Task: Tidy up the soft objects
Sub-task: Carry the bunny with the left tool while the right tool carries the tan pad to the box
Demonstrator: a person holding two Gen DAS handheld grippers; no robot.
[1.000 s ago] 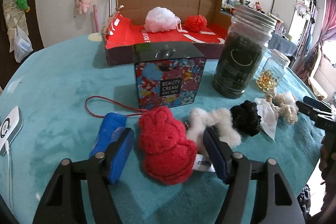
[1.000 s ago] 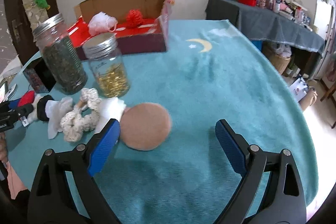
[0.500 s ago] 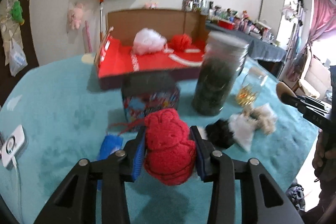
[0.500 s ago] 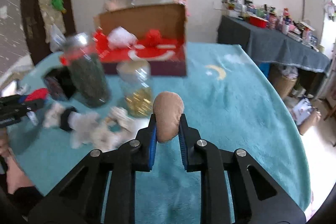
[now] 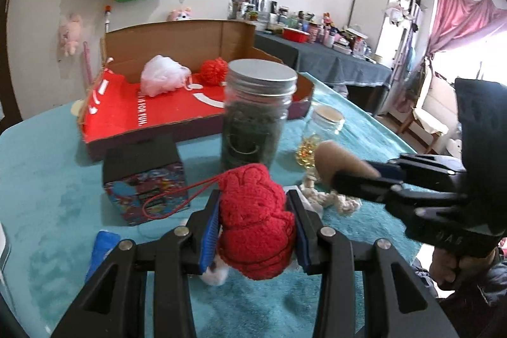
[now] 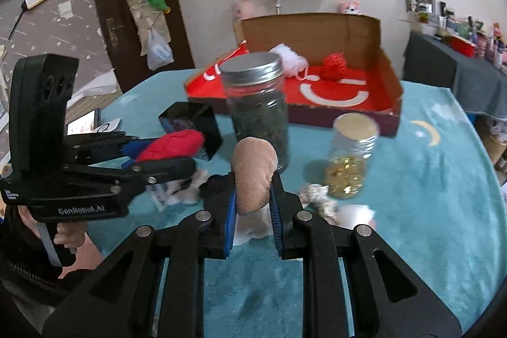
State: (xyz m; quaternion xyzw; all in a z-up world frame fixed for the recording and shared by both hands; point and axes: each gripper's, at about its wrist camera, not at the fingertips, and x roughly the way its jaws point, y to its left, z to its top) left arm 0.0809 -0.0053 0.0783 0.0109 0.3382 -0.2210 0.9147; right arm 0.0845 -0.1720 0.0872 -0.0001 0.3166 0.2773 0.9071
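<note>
The left gripper (image 5: 255,222) is clamped on the red plush toy (image 5: 255,220) — pinched between its 2 blue pads, lifted above the teal table (image 5: 57,179). The right gripper (image 6: 253,211) squeezes the tan puff (image 6: 254,176) likewise — its upper half sticks out past the pads.

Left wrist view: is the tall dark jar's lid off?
No. The tall dark jar stands upright with its silver screw lid on, behind the red knitted toy in the left gripper.

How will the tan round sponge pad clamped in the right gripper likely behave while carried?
The tan round sponge pad looks soft: it bulges above the right gripper, so it likely compresses rather than slips. Probably light. Its unsupported top may flop or wobble during transport.
</note>
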